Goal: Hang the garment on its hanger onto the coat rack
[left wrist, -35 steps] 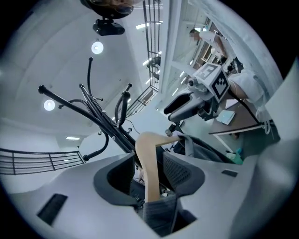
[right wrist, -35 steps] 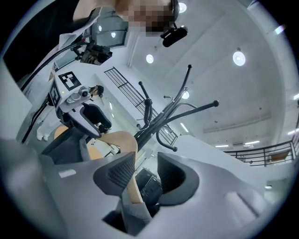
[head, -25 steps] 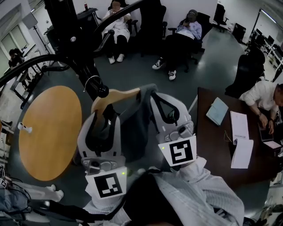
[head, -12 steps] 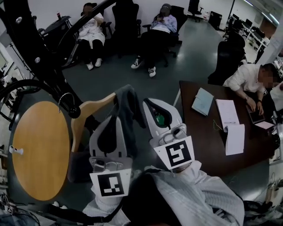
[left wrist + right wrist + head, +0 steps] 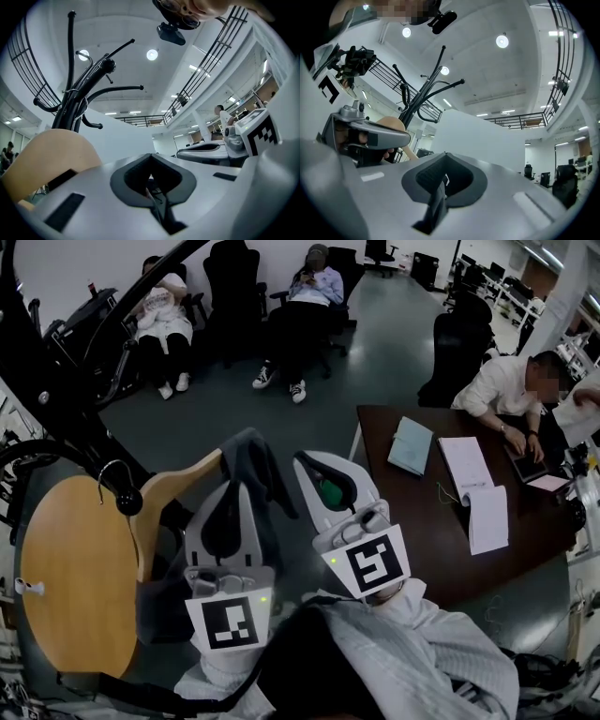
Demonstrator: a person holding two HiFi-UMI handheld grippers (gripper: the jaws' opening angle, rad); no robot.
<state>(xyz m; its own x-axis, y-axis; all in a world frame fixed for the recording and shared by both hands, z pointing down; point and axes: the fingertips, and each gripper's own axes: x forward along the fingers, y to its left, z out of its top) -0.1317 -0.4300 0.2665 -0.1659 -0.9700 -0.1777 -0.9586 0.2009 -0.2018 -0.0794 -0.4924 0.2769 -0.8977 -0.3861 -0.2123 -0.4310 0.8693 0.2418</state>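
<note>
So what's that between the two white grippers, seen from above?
The dark grey garment, on the wooden hanger, lies between the left gripper and the right gripper. The head view shows it.

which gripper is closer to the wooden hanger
Left. The left gripper sits right beside the wooden hanger; the right gripper is farther off, past the grey garment.

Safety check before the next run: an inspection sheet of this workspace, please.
Surface: round wooden table, small white object at its edge.
Job's things: wooden hanger carrying dark garment; its hook by the coat rack peg.
Clutter: notebook and papers on dark desk.
Grippers: left claw and right claw shut, either side of the garment.
Cables: thin cord on desk.
Surroundings: seated people, office chairs.
</note>
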